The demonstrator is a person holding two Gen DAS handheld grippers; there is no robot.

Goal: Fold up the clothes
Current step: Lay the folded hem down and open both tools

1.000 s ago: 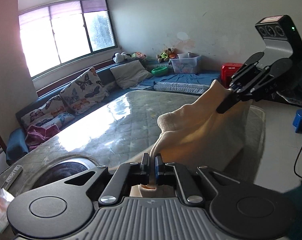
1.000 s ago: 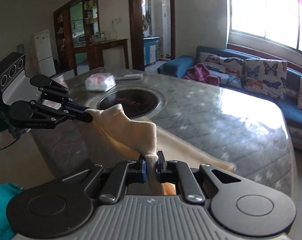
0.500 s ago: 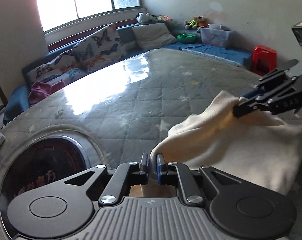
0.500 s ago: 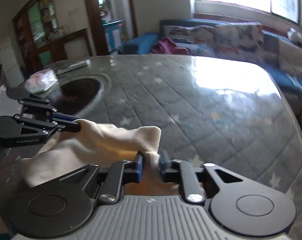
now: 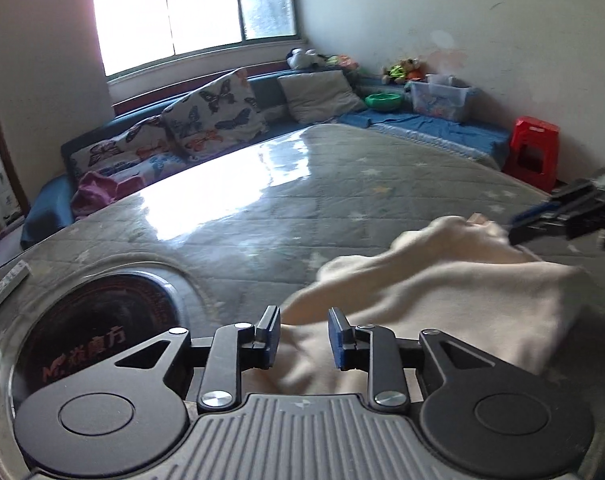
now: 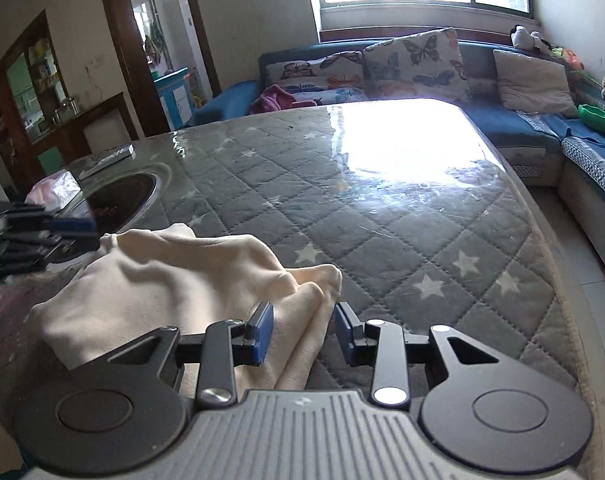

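Observation:
A cream fleece garment [image 5: 442, 292] lies folded over on the grey quilted table [image 5: 302, 208], its top edge rumpled. My left gripper [image 5: 304, 338] is open, its blue pads apart on either side of the garment's near corner. In the right wrist view the same cream garment [image 6: 170, 280] lies at the lower left, and my right gripper [image 6: 304, 334] is open with a fold of cloth between its spread pads. Each gripper shows blurred at the other view's edge: the right gripper [image 5: 558, 216] by the cloth's far corner, the left gripper [image 6: 42, 232] likewise.
A round dark cooktop [image 5: 98, 328] is set into the table to the left, with a remote [image 6: 108, 160] and a pink packet [image 6: 56, 186] beyond it. A blue sofa with butterfly cushions [image 6: 414, 64] runs behind the table. A red stool [image 5: 532, 152] stands on the floor.
Both grippers lowered the garment from the air onto the table and then opened, letting go of its corners. The cloth now rests folded on the table.

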